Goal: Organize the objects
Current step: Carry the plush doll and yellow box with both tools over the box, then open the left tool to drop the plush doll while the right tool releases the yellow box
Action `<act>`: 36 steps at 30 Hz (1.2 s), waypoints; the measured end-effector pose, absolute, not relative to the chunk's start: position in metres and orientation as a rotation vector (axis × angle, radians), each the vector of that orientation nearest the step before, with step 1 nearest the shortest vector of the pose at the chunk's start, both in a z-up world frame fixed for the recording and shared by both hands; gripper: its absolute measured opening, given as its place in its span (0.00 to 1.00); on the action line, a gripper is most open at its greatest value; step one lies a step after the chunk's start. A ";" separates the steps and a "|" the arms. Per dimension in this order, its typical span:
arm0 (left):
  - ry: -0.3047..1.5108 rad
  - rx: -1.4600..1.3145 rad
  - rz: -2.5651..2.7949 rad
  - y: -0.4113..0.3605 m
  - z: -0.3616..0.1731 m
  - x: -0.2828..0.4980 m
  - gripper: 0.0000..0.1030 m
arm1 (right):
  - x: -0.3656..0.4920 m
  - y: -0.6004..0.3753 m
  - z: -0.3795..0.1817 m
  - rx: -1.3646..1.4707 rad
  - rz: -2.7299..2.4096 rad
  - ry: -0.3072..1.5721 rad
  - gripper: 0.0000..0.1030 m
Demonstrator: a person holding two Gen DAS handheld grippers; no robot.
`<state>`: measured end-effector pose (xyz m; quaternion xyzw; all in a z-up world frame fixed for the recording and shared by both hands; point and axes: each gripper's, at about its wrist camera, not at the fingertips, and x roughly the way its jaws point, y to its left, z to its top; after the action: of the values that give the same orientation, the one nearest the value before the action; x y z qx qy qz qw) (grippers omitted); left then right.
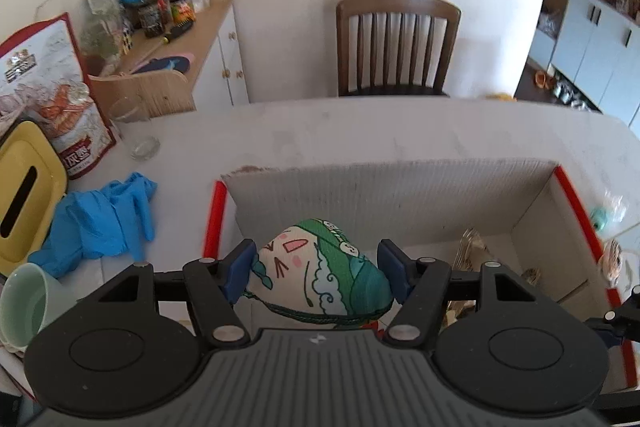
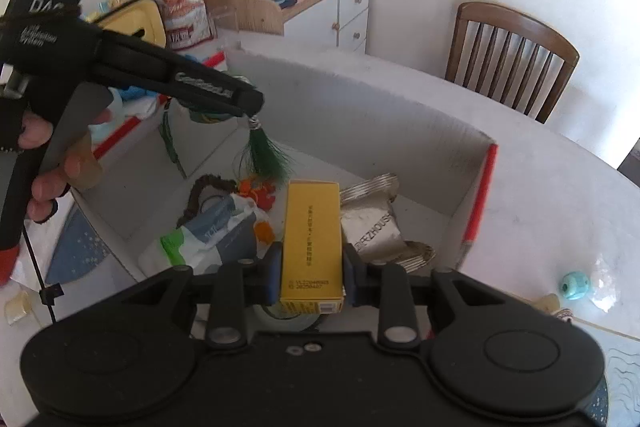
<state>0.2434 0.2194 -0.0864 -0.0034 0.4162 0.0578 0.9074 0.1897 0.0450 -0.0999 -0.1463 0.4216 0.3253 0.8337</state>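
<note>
My left gripper [image 1: 318,273] is shut on a green and cream cartoon pouch [image 1: 320,275] and holds it above the near left part of an open cardboard box [image 1: 392,183] with red edges. In the right wrist view the left gripper [image 2: 240,103] hangs over the box's left side, and the pouch's green tassel [image 2: 266,157] dangles below it. My right gripper [image 2: 310,267] is shut on a yellow carton [image 2: 312,239] and holds it over the box [image 2: 360,99]. Inside the box lie a silver foil bag [image 2: 372,227], a white plastic package [image 2: 212,231] and an orange item [image 2: 260,193].
The box stands on a white table [image 1: 340,131]. To its left lie blue gloves [image 1: 104,223], a yellow tissue box [image 1: 24,187], a green mug [image 1: 24,307], a glass [image 1: 138,131] and a snack bag [image 1: 60,95]. A wooden chair [image 1: 396,43] and a cluttered cabinet [image 1: 200,39] stand behind. A small teal object [image 2: 574,285] lies right of the box.
</note>
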 end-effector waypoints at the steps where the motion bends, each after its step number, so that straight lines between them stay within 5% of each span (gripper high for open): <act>1: 0.870 0.002 0.116 0.219 -0.089 0.246 0.65 | 0.190 0.047 -0.102 -0.317 0.690 0.895 0.27; 25: 1.073 0.041 0.055 0.202 -0.128 0.258 0.68 | 0.187 0.053 -0.117 -0.319 0.710 0.958 0.31; 36: 1.010 -0.004 0.096 0.205 -0.105 0.244 0.73 | 0.181 0.048 -0.102 -0.327 0.707 0.930 0.47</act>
<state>0.2444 0.2052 -0.1051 -0.0019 0.4836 0.0460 0.8741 0.1808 0.0484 -0.1018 -0.1535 0.4372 0.3324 0.8215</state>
